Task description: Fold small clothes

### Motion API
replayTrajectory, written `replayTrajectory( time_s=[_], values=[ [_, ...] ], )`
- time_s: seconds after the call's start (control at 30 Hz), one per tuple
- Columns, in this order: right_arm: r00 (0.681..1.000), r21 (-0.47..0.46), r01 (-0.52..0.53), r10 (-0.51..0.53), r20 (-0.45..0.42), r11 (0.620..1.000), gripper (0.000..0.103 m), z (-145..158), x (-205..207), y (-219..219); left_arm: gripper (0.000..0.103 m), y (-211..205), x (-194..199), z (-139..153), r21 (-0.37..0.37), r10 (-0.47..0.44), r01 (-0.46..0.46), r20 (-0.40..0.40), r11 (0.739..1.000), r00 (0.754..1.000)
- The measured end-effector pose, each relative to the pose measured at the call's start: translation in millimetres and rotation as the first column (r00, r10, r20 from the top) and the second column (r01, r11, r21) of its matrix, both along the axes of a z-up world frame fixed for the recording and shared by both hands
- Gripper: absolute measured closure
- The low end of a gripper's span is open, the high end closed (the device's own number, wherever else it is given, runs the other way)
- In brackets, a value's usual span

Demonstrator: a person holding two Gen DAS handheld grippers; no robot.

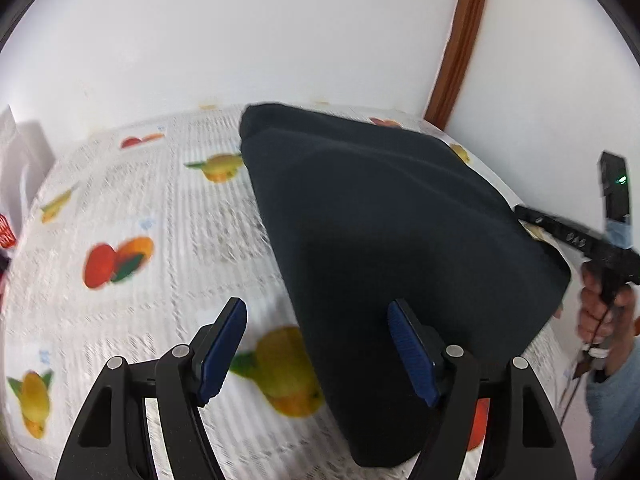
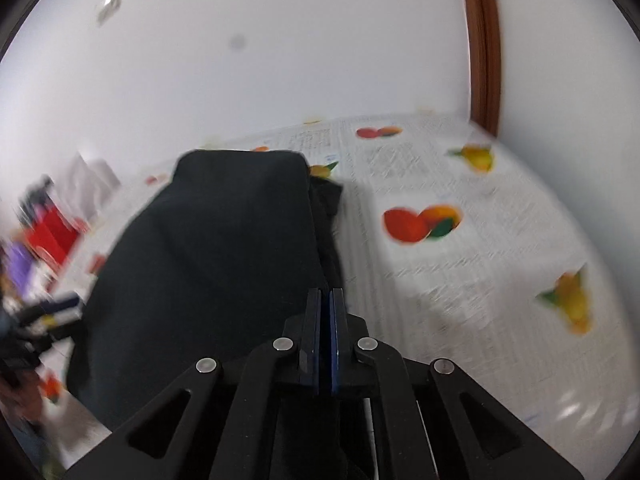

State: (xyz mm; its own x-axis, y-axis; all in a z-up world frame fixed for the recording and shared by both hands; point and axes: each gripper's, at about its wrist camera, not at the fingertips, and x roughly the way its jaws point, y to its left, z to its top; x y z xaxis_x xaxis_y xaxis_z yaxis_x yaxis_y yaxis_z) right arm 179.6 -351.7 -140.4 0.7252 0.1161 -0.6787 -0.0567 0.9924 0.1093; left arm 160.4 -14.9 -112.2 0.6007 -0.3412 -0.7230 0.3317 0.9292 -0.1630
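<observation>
A dark navy garment [image 1: 392,240] lies folded on the fruit-print tablecloth [image 1: 160,208]; it also shows in the right wrist view [image 2: 216,264]. My left gripper [image 1: 316,348] is open, its blue pads apart over the garment's near left edge, holding nothing. My right gripper [image 2: 325,312] is shut on the garment's near right edge, with dark cloth between the pads. The right gripper also shows at the far right of the left wrist view [image 1: 560,232], at the garment's corner.
A white wall rises behind the table. A brown wooden door frame [image 1: 460,40] stands at the back right. Red and purple items [image 2: 44,240] and white packaging [image 1: 20,160] sit at the table's left end.
</observation>
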Motion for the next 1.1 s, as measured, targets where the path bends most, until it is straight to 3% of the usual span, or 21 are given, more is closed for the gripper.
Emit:
replayTrajectory(
  time_s=[0.13, 0.2, 0.37, 0.5, 0.57, 0.6, 0.63, 0.77, 0.9, 1.1],
  values=[
    [1.000, -0.056, 0.009, -0.008, 0.009, 0.998, 0.093, 26, 24, 8, 0.033, 2, 20, 3, 0.024, 0.037, -0.037, -0.004, 0.999, 0.999],
    [0.999, -0.069, -0.007, 0.004, -0.031, 0.998, 0.080, 30, 51, 17, 0.033, 0, 28, 3, 0.043, 0.054, -0.054, -0.001, 0.998, 0.999],
    [0.992, -0.037, -0.002, -0.003, -0.123, 0.999, 0.072, 24, 112, 32, 0.032, -1, 43, 4, 0.034, 0.070, -0.070, -0.003, 0.997, 0.998],
    [0.985, 0.001, 0.009, -0.009, -0.173, 1.000, 0.053, 10, 145, 39, 0.032, -2, 53, -4, -0.003, 0.054, -0.054, -0.036, 0.999, 0.998],
    [0.978, 0.063, 0.018, -0.004, -0.211, 0.998, 0.054, 0, 160, 36, 0.032, -2, 54, -8, -0.008, 0.049, -0.050, -0.043, 0.999, 0.998],
    [0.974, 0.100, 0.010, 0.013, -0.225, 0.995, 0.077, -3, 165, 35, 0.032, -2, 55, -10, -0.012, 0.046, -0.047, -0.046, 0.999, 0.998],
    [0.975, 0.146, -0.016, 0.048, -0.217, 0.989, 0.092, -3, 167, 35, 0.032, -1, 55, -12, -0.015, 0.044, -0.045, -0.049, 0.999, 0.998],
    [0.996, 0.200, -0.073, 0.081, -0.031, 0.977, 0.092, 20, 156, 25, 0.032, 2, 55, -13, -0.046, 0.035, -0.038, -0.068, 0.998, 0.997],
    [0.985, 0.143, -0.005, 0.029, -0.168, 0.990, 0.092, -8, 177, 27, 0.032, -1, 55, -14, -0.029, 0.034, -0.036, -0.067, 0.999, 0.997],
    [0.993, 0.049, 0.009, -0.003, -0.117, 0.999, 0.084, 16, 151, 23, 0.032, -3, 45, -8, -0.002, 0.043, -0.043, -0.063, 0.999, 0.997]
  ],
)
